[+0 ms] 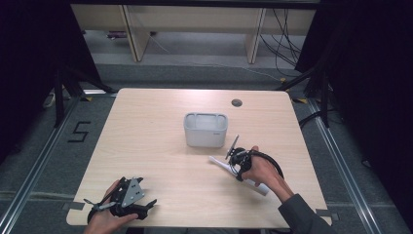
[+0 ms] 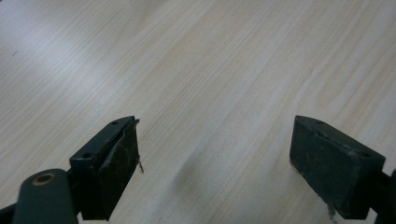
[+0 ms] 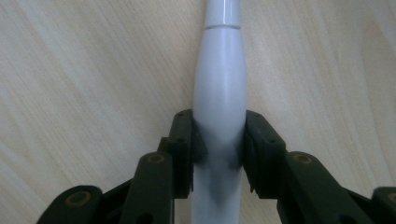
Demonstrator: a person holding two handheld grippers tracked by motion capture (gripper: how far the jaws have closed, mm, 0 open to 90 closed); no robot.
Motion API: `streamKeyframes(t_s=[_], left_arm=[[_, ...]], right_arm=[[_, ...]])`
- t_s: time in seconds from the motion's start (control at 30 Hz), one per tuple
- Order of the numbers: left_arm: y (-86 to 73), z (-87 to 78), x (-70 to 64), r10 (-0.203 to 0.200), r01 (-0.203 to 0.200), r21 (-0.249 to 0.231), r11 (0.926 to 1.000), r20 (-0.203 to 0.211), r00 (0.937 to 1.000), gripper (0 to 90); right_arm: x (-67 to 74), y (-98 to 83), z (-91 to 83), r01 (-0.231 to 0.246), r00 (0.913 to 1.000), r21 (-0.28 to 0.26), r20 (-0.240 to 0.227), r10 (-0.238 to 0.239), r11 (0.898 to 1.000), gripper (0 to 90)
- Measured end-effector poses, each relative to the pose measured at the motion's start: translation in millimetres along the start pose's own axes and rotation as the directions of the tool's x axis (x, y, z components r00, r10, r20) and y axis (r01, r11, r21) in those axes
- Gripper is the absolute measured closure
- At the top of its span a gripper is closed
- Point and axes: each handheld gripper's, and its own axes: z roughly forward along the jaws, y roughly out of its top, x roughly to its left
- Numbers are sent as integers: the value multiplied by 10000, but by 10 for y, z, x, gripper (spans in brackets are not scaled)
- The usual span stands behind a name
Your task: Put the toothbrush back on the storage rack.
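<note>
Jaws of right gripper (image 3: 219,144) clamp white handle (image 3: 219,93) near grey bin (image 1: 206,129).

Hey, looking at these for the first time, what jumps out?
The right gripper is clamped on a long white handle lying on the table, right of centre. A grey tub stands mid-table just behind it. The left gripper rests open at the near left edge.

The left hand (image 1: 108,214) rests at the near table edge holding the black two-jaw left gripper (image 2: 215,163) — its jaws spread wide with nothing between them. The right hand (image 1: 263,170) angles inward; its black right gripper (image 3: 219,144) is clamped — pads pressing both sides of a white handle.
</note>
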Motion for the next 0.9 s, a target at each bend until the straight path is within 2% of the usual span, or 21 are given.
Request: streamKeyframes(t_s=[0.1,0.13,0.23,0.3,0.33,0.37,0.4,0.43,0.47,0.5,0.53,0.6,0.63,0.67,0.7,0.73,0.77,0.8,0.83,0.87,0.9], left_arm=[[0,1,0,-8,8,10,10000,-1,10000,152],[0,0,1,-3,3,4,10000,3,10000,152],[-1,1,3,-10,10,17,10000,8,10000,152],[-2,2,2,-14,14,26,10000,12,10000,152],[-1,2,1,-8,8,24,10000,11,10000,152],[-1,2,1,-8,8,24,10000,11,10000,152],[-1,2,1,-9,9,21,10000,7,10000,152],[-1,2,1,-9,9,21,10000,7,10000,152],[-1,2,2,-15,15,14,10000,11,10000,152],[-1,2,2,-15,15,14,10000,11,10000,152],[1,-1,4,-5,5,22,10000,-3,10000,152],[0,-1,6,-4,4,7,10000,-4,10000,152],[0,-1,6,-4,4,7,10000,-4,10000,152],[-1,-3,9,18,-18,24,10000,-21,10000,152],[-1,-3,9,18,-18,24,10000,-21,10000,152],[3,-9,12,-7,7,50,10000,75,10000,152],[-1,-7,3,-122,121,21,9999,60,9999,152],[1,-12,5,-105,105,69,9999,56,9999,152],[-2,-2,-4,-217,216,-42,9998,-85,9997,152],[-3,-11,3,-154,154,53,9999,-32,9999,152],[-3,-11,3,-154,154,53,9999,-32,9999,152]], right_arm=[[-2,-27,-58,85,9999,-256,-123,-88,9996,669],[-4,-43,-76,148,9998,-301,125,-145,9994,669],[10,-66,-126,283,9995,-487,163,-275,9984,669],[27,-91,-185,83,9999,-726,137,-73,9973,669],[26,-127,-248,18,9999,-1108,157,0,9938,669],[26,-127,-248,18,9999,-1108,157,0,9938,669],[13,-167,-324,-73,9997,-1585,208,107,9873,669],[13,-167,-324,-73,9997,-1585,208,107,9873,669],[-5,-202,-397,-95,9997,-2079,190,138,9781,669],[-5,-202,-397,-95,9997,-2079,190,138,9781,669],[-29,-233,-466,-116,9997,-2602,160,163,9655,669],[-65,-258,-532,18,9995,-3115,290,77,9503,669],[-66,-267,-549,-85,9997,-3389,200,162,9408,669],[-64,-269,-570,-195,9997,-3759,31,223,9265,669],[-64,-269,-570,-195,9997,-3759,31,223,9265,669],[-74,-280,-591,-164,9997,-3997,98,221,9165,669],[-82,-286,-606,-154,9996,-4348,137,237,9004,669],[-97,-294,-617,49,9996,-4581,264,81,8889,669],[-86,-305,-642,-189,9992,-4710,222,333,8819,669],[-88,-305,-652,-260,9971,-5136,478,589,8576,669],[-88,-305,-652,-260,9971,-5136,478,589,8576,669]])
